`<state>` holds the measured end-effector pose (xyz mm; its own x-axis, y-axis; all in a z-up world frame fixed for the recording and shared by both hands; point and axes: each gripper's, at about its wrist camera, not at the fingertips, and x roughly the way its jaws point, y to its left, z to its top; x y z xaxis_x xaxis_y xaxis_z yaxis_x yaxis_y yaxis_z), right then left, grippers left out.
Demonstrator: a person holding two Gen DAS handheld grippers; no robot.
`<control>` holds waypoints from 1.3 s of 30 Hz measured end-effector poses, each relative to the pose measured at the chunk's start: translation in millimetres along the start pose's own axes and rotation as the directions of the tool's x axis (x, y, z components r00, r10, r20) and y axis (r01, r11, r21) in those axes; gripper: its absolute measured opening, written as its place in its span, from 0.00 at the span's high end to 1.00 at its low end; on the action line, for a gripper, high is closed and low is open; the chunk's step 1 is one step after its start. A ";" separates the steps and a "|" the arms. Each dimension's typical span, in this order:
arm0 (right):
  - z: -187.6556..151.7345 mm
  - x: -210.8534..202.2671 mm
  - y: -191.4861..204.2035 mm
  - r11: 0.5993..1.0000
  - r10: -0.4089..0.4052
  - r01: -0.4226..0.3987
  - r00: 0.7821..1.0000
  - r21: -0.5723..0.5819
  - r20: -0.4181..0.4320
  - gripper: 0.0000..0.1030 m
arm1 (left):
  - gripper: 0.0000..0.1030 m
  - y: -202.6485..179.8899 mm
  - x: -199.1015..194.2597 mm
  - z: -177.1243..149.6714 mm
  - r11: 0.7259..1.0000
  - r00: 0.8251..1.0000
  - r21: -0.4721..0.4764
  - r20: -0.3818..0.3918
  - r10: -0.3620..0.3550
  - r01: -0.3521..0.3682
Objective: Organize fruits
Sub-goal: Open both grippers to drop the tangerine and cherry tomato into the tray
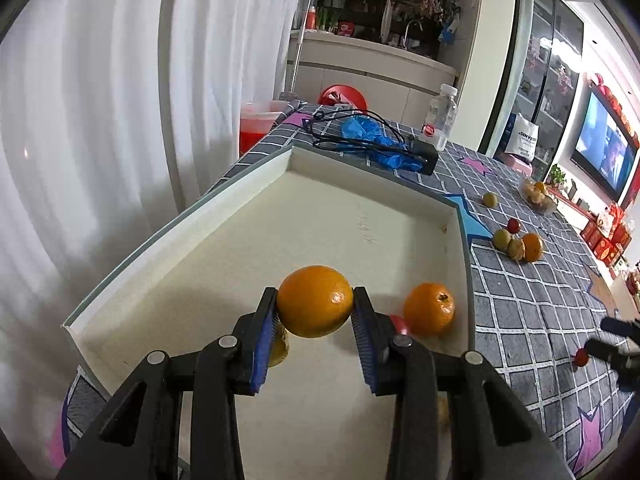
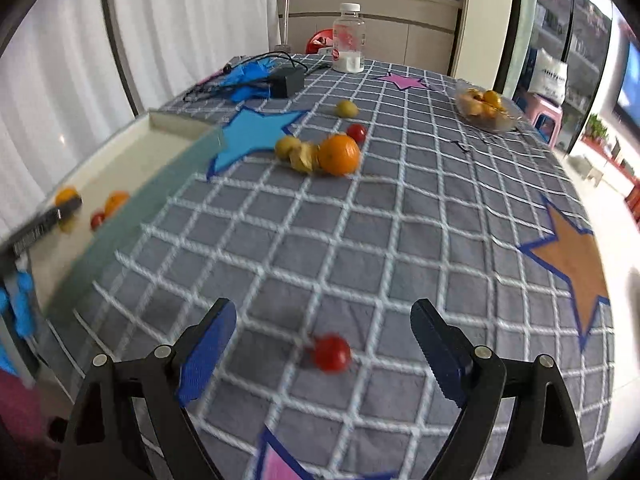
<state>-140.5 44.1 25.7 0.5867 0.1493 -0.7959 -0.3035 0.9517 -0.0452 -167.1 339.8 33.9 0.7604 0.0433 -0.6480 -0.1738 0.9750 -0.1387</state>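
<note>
Orange round mandarin (image 1: 315, 301) pinched in left claw (image 1: 314, 312) above white shallow tray (image 1: 360, 216); right claw (image 2: 323, 334), agape and empty, straddles small red cherry tomato (image 2: 331, 353) on checked desk (image 2: 360, 240). Next, probably: release, then close.

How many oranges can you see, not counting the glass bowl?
3. One orange is held in the left tongs, one lies in the tray, one sits on the tablecloth. Others may be hidden.

A yellow fruit (image 1: 279, 347) sits half hidden behind the left gripper's fingers (image 1: 267, 336); a cherry tomato (image 2: 331, 353) blurs on the surface (image 2: 360, 240).
</note>
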 end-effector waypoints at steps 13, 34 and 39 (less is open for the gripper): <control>-4.5 12.6 -1.3 0.997 0.054 -0.055 0.998 0.051 0.013 0.79 | 0.61 -9.6 -1.7 -3.1 1.000 1.000 0.024 -0.014 0.002 -0.002; 108.8 38.3 138.8 0.889 0.458 -0.458 0.889 -0.021 0.011 0.79 | 0.61 -0.1 3.7 1.4 0.999 0.999 0.014 -0.003 0.035 -0.035; 115.2 48.5 149.9 0.888 0.459 -0.459 0.889 -0.015 -0.010 0.77 | 0.60 -1.2 7.0 1.9 0.999 0.999 0.019 -0.005 0.043 -0.042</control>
<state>-71.0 225.0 49.8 0.3745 0.5663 -0.7342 -0.5500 0.7731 0.3159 -160.4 339.3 31.0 0.7493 0.0837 -0.6569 -0.1942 0.9761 -0.0971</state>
